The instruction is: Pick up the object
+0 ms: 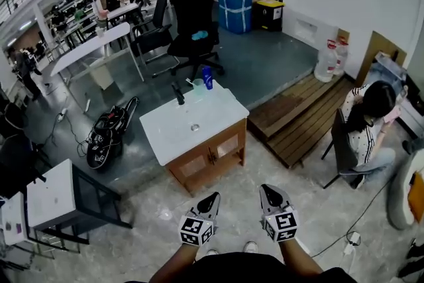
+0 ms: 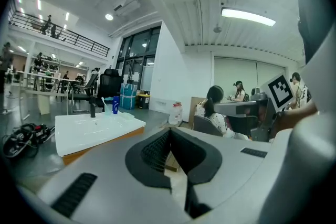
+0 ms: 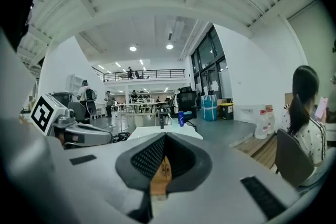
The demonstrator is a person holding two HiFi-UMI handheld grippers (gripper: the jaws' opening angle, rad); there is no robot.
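Observation:
A white sink top on a wooden cabinet stands mid-floor. On its far edge are a black faucet, a clear cup and a small blue bottle. My left gripper and right gripper hang close to my body, well short of the cabinet, pointing toward it. Both are shut with nothing between the jaws. The left gripper view shows the blue bottle and faucet far off past the left gripper. The right gripper view shows the bottle beyond the right gripper.
A black office chair stands behind the cabinet. A wooden platform and a seated person are to the right. Tangled black gear lies on the floor at left, near a white table. Tiled floor separates me from the cabinet.

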